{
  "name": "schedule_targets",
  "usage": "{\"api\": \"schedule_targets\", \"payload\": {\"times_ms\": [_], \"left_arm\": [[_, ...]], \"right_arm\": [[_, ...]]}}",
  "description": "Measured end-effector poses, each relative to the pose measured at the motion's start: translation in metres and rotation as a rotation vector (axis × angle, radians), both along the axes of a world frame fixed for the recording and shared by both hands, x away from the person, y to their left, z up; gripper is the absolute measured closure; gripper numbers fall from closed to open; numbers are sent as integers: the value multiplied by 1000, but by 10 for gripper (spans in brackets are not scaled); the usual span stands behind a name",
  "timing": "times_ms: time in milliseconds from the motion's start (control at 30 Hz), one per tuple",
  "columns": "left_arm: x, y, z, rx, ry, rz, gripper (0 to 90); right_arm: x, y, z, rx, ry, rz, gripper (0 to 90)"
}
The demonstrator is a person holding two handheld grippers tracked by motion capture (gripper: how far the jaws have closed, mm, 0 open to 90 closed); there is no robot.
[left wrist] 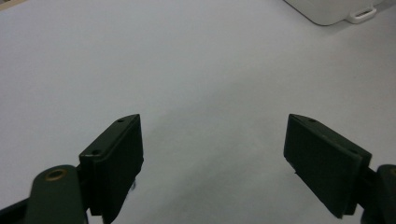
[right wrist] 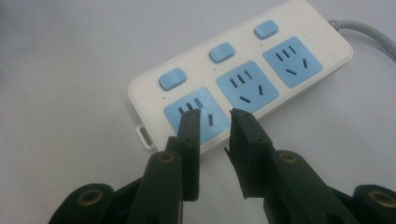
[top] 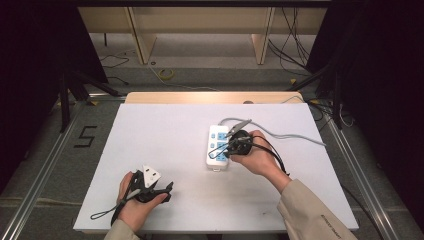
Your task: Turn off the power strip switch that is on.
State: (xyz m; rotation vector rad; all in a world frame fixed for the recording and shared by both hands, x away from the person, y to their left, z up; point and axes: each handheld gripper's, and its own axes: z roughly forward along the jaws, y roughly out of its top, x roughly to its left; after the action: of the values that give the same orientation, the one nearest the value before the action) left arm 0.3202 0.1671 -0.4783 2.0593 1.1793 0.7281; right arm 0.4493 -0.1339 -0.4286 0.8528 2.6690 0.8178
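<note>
A white bench (top: 165, 165) stands on grey carpet, with dark curtains at both sides and cables on the floor beyond it. At the near-left corner the left gripper (top: 167, 189) rests low over bare surface, jaws wide apart and holding nothing; it has open room all round, though the near edge is just behind the hand. Right of the middle lies the power strip (right wrist: 243, 88), white with three blue sockets and three blue switches, its grey cord (top: 295, 136) trailing toward the right edge. The right gripper (right wrist: 215, 114) hovers over the strip's nearest socket, jaws narrowly apart and gripping nothing. If a switch is the target, I would close the jaws first, move across to it and press straight down so the strip does not skid. Approach from the near side, away from the cord; the far and left bench areas are free.
</note>
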Motion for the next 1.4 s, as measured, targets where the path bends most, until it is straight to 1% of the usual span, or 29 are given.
{"api": "schedule_targets", "payload": {"times_ms": [100,267,400,433,533,633,733,933,1033,1067,1133,1400], "left_arm": [[0,0,0,-1,2,1,197],[-1,1,0,-1,3,3,197],[0,1,0,-2,4,3,197],[0,1,-1,-2,5,4,197],[0,0,-1,-3,4,4,197],[0,0,-1,-1,5,5,197],[0,0,-1,-2,7,4,197],[0,0,-1,1,9,2,198],[0,1,-1,2,10,3,198],[0,1,-1,3,10,2,198],[0,1,-1,3,11,2,198],[0,1,-3,3,15,4,199]], "right_arm": [[-1,-6,-1,7,1,-1,702],[-5,-19,-3,21,24,-25,654],[-7,-33,-4,31,19,-47,631],[-9,-37,-4,31,26,-57,627],[-11,-47,-5,48,21,-61,613],[-15,-56,-5,65,24,-77,602],[-18,-63,-8,73,22,-78,594],[-26,-75,-16,98,40,-97,580],[-32,-80,-20,109,39,-100,565],[-33,-82,-22,114,35,-96,561],[-37,-86,-24,125,26,-108,543],[-50,-97,-34,159,11,-120,525]]}}
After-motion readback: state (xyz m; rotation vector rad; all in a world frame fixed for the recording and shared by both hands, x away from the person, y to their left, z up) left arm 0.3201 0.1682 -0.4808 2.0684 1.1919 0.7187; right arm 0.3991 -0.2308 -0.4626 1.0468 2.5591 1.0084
